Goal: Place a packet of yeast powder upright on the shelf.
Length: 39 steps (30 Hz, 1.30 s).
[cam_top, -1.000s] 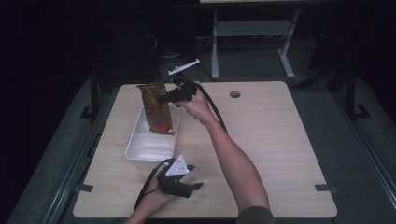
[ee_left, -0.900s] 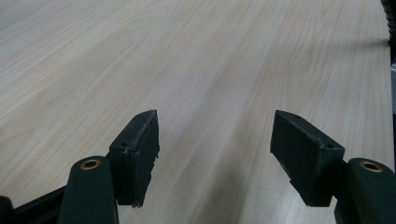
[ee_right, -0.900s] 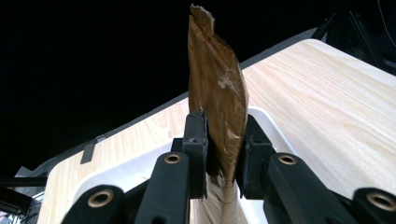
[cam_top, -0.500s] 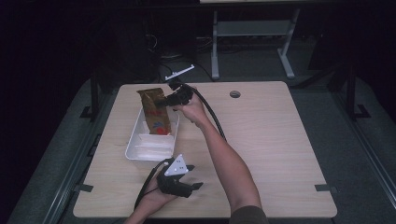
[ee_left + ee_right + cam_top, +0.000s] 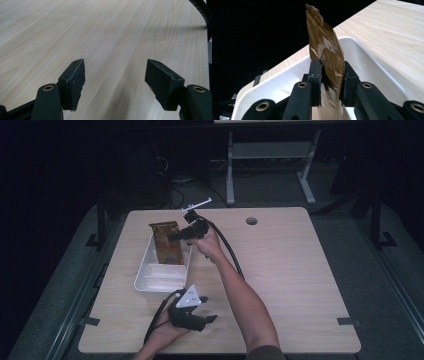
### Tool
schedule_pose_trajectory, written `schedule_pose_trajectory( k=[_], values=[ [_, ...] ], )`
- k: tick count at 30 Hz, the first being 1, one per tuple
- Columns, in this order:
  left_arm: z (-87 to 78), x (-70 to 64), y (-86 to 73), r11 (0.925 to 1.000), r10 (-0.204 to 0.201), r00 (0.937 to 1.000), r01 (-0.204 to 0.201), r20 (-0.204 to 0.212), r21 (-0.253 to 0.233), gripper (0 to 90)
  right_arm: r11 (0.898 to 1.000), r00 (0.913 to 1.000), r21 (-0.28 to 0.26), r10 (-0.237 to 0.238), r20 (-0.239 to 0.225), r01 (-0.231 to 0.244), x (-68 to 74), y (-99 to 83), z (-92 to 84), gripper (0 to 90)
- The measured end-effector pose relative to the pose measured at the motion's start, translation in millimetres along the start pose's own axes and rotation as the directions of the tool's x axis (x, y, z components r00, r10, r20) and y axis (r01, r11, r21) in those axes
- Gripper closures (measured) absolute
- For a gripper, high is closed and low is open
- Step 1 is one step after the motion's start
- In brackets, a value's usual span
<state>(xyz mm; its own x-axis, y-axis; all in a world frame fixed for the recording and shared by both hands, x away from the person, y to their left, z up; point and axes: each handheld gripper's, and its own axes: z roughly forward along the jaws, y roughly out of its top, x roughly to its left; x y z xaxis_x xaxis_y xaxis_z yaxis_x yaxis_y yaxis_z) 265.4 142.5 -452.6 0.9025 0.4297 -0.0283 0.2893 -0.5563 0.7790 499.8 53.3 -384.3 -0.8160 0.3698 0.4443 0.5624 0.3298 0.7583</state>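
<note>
We see the brown bag point(image 5: 166, 242) standing upright in the far end of the white tray point(image 5: 145, 275), pinched by our right claw point(image 5: 175, 236) whose jaws have just been easing apart, while our left claw point(image 5: 207, 312) rests spread on the worktop point(image 5: 300, 270).

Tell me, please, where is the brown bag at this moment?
In the high view the brown bag stands upright in the far end of the white tray, at the table's left, between the jaws of the right gripper.

Brown bag point(image 5: 165, 242) with red-blue print; white bin point(image 5: 150, 281); pale wood-grain table point(image 5: 290, 270).
</note>
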Motion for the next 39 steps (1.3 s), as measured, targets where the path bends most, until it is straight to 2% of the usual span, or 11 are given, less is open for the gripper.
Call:
schedule_pose_trajectory(
  k=[5,7,11,19,28,31,39],
  values=[
    [0.4,-0.3,0.2,1.0,-0.001,1.0,0.001,0.005,0.002,32.1,1.0,0.9996,-0.001,0.006,0.027,-0.006,-1.9,-2.4,-1.2,68.1],
    [0.4,-0.8,0.6,1.0,0.0,1.0,0.0,0.005,0.0,32.1,1.0,0.9996,0.003,0.014,0.024,-0.014,-1.7,-4.2,-0.3,65.3],
    [-0.2,0.9,-0.1,1.0,-0.004,1.0,0.004,0.001,0.001,31.9,1.0,0.9994,-0.002,0.021,0.026,-0.021,-2.4,-6.1,-2.2,55.6],
    [-0.8,1.6,0.1,0.9999,-0.01,1.0,0.01,0.001,-0.006,31.4,0.999,0.9983,-0.017,0.043,0.039,-0.042,-7.6,-14.0,-18.0,45.8],
    [-0.6,2.4,0.0,0.9998,-0.018,0.9998,0.018,-0.002,-0.009,29.6,0.999,0.9986,-0.022,0.039,0.035,-0.039,-8.3,-27.1,-40.4,43.2],
    [0.3,1.8,0.0,0.9998,-0.017,0.9999,0.017,-0.004,-0.006,29.1,0.999,0.9988,-0.027,0.043,0.021,-0.043,-9.2,-32.5,-48.8,42.9],
    [2.1,0.7,0.2,1.0,-0.005,1.0,0.005,0.001,-0.002,27.5,0.999,0.999,-0.04,0.034,0.028,-0.033,-8.3,-44.9,-73.5,41.7]
  ],
)
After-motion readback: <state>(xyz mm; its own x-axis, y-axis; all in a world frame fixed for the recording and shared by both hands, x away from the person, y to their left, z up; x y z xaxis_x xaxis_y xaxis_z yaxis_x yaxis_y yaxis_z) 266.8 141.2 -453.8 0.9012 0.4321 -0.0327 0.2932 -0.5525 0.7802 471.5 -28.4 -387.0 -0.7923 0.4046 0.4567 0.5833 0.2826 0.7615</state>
